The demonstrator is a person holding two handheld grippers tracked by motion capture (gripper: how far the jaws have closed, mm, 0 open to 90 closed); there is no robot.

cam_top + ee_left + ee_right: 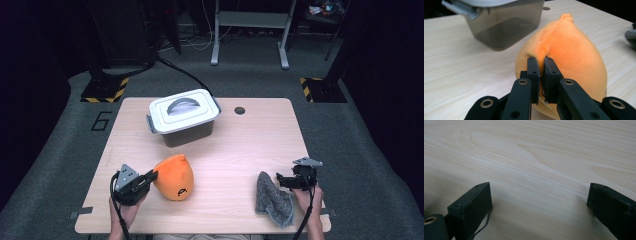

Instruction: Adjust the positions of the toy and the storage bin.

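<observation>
Pinching down on the near-left part of the table (235, 150), the left gripper (151, 176) has its jaws drawn almost together on a small fold of the orange plush (175, 176), and in the left gripper view the two black tips bite right into the fabric of that plush (571, 47), leaving only a thin slit between them. The left hand (127, 210) comes in from the bottom edge, wrapped round the gripper body, with the grey three-cornered plate on top and the cable looping back toward the person. Over on the near right, the right gripper (281, 179) lies low over the wood, pointing left toward the grey cloth (273, 200), which sits crumpled just beside it; whether they touch cannot be told from above. In the right gripper view its jaws stand wide apart, nothing between them but bare table (536, 162). The right hand (305, 197) grips from behind, forearm angled in from the bottom edge. Farther back, left of centre, a lidded box (184, 117) stands well apart from both hands, with its pale lid and curved handle; in the left gripper view its smoky translucent wall (506, 27) rises just beyond the plush. A small dark round hole (240, 110) marks the tabletop right of the box.
</observation>
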